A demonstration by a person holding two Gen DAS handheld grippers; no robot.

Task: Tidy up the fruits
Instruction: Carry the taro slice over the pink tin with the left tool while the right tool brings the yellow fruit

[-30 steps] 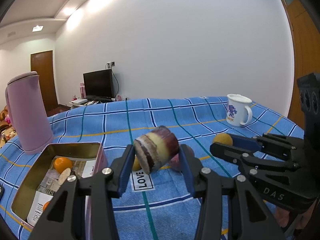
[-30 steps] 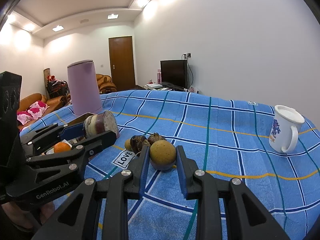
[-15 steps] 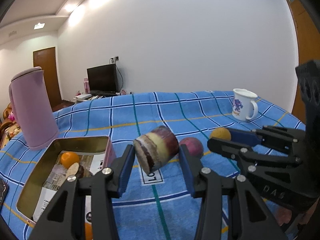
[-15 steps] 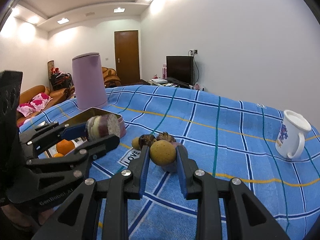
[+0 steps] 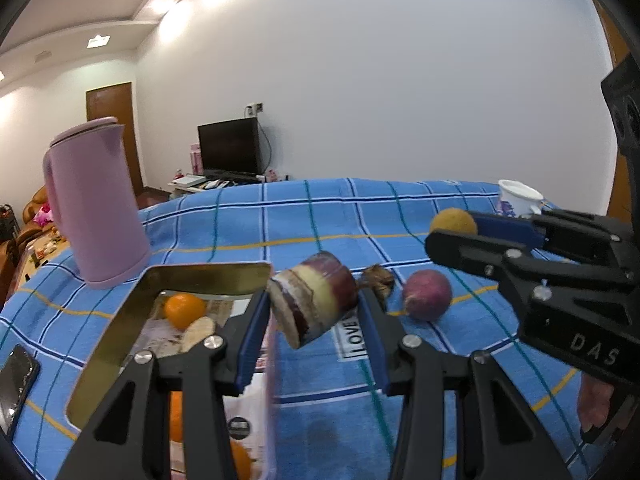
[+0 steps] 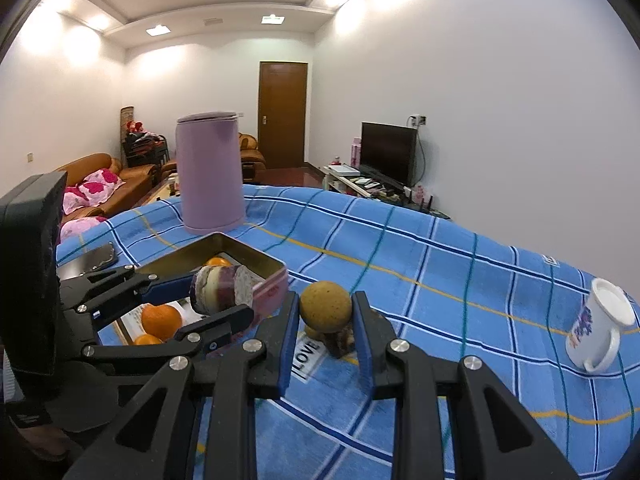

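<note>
My left gripper (image 5: 314,304) is shut on a purple-and-cream sugarcane chunk (image 5: 312,298) and holds it in the air beside the right rim of the gold tin box (image 5: 120,320); the chunk also shows in the right wrist view (image 6: 222,290). My right gripper (image 6: 326,308) is shut on a round yellow-brown fruit (image 6: 326,306), also seen in the left wrist view (image 5: 454,220). The tin (image 6: 256,258) holds oranges (image 5: 184,310) and a pale slice. A reddish-purple fruit (image 5: 427,294) and a dark shrivelled fruit (image 5: 378,278) lie on the blue checked cloth.
A tall pink kettle (image 5: 94,204) stands behind the tin. A white mug (image 6: 598,330) stands at the far right. A phone (image 5: 14,384) lies left of the tin. A "LOVE" label (image 6: 306,354) is on the cloth. Sofas and a TV are beyond the table.
Both grippers, each still holding its piece, have moved left toward the tin. The tin and kettle now sit nearer the middle of both views.
</note>
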